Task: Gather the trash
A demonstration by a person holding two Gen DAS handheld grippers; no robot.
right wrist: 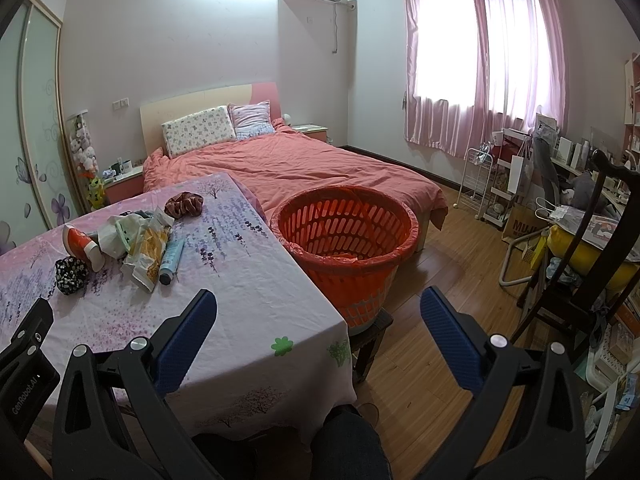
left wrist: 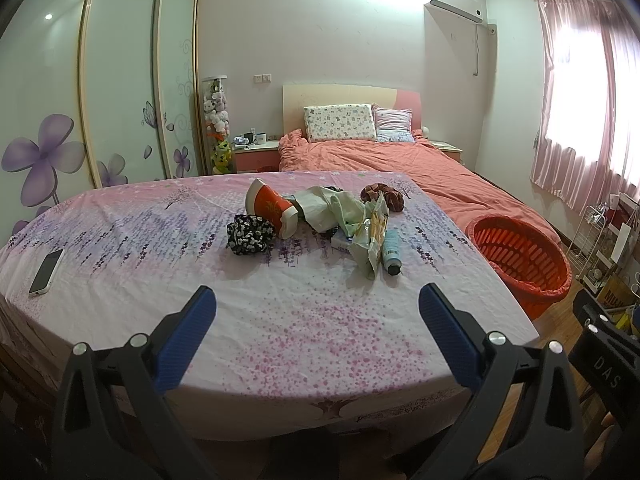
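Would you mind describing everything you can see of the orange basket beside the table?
The orange basket is a round, slotted plastic tub lined with a thin orange bag folded over its rim. It stands upright on a small dark stool, between the table edge and the foot of the bed. It looks nearly empty. Neither gripper touches it.

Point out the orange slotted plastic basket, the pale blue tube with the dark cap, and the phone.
Orange slotted plastic basket (right wrist: 344,236): right wrist view, inner slotted wall.
Pale blue tube with dark cap (left wrist: 391,249): left wrist view, mid-body.
White-edged phone (left wrist: 46,271): left wrist view, screen centre.
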